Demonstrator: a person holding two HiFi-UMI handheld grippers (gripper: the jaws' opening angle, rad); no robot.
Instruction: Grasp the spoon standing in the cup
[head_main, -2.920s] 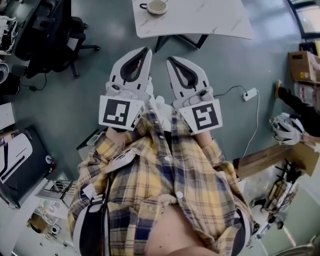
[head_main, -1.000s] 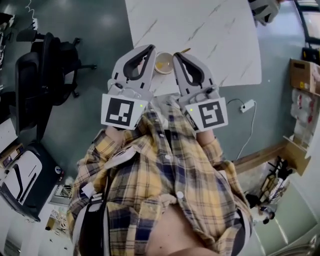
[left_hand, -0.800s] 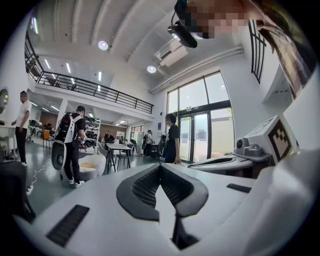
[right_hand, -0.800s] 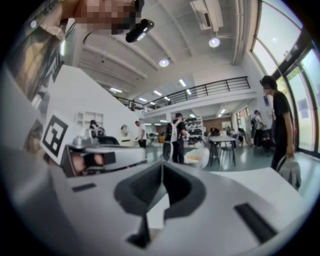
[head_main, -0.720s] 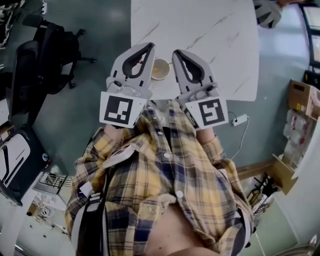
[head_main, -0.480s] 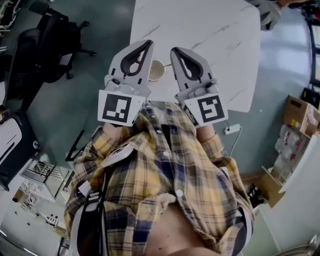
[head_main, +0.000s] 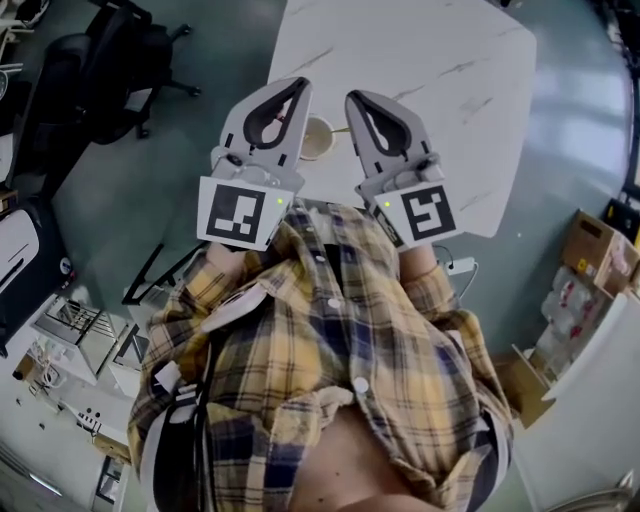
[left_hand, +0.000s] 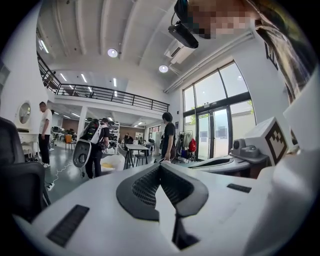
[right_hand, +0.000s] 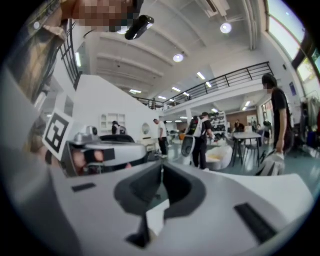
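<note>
Left tongs (head_main: 297, 88) are sitting fully closed, the tips meeting and nothing caught between them; the left gripper view is showing the ribbed pads (left_hand: 146, 186) converging to a shut point. Right tongs (head_main: 353, 98) are likewise closed and empty, with the jaws meeting at the tip in the right gripper view. Both tongs are pointing forward side by side, close together but not touching, and each is carrying its marker cube (head_main: 240, 212) at the rear.

In the head view, the cup (head_main: 318, 138) is standing on the white marbled desk (head_main: 430, 80), near the desk's closer left edge. It is showing in the gap between the two tongs, and neither appears to be touching it. The spoon (head_main: 339, 129) is showing only as a thin, pale handle leaning out over the cup's right rim, toward the right tongs; its bowl is not visible.

The person is wearing a yellow plaid shirt (head_main: 340, 340) and standing at the desk's near edge. A black office chair (head_main: 95, 55) is standing on the grey floor (head_main: 150, 190) to the left. A white power strip (head_main: 460, 266) is lying on the floor to the right, with a cardboard box (head_main: 598, 245) beyond it. Both gripper views are looking out level across a hall where several people are standing.
</note>
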